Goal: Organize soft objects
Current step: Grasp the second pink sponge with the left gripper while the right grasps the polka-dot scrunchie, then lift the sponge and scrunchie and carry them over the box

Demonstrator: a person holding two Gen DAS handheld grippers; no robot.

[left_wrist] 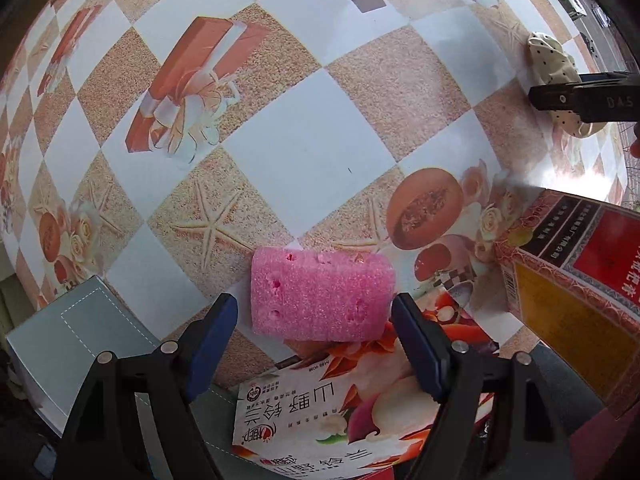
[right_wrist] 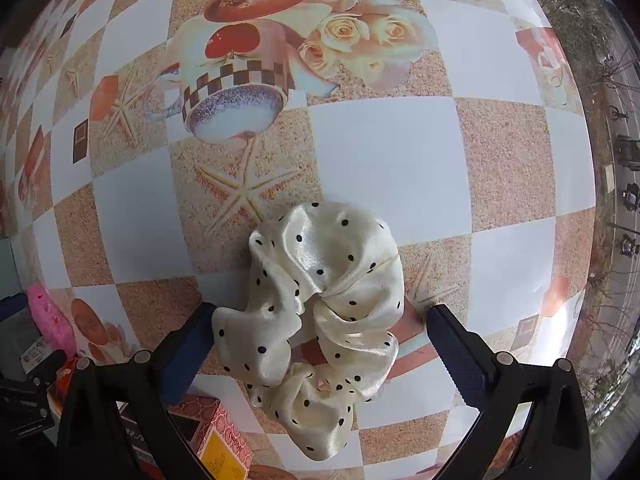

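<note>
Left gripper (left_wrist: 314,316): fingers apart, one on each side of the pink sponge (left_wrist: 320,296), not squeezing it.
Right gripper (right_wrist: 320,336): fingers apart around the dotted scrunchie (right_wrist: 320,304).
Scrunchie: far from the sponge on the checkered tablecloth (left_wrist: 304,152).

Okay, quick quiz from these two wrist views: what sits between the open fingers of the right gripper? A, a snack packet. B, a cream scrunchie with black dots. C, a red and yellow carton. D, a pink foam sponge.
B: in the right wrist view the cream polka-dot scrunchie lies on the table between the fingers of the right gripper, whose jaws stand open around it; the pink sponge sits before the left gripper.
</note>
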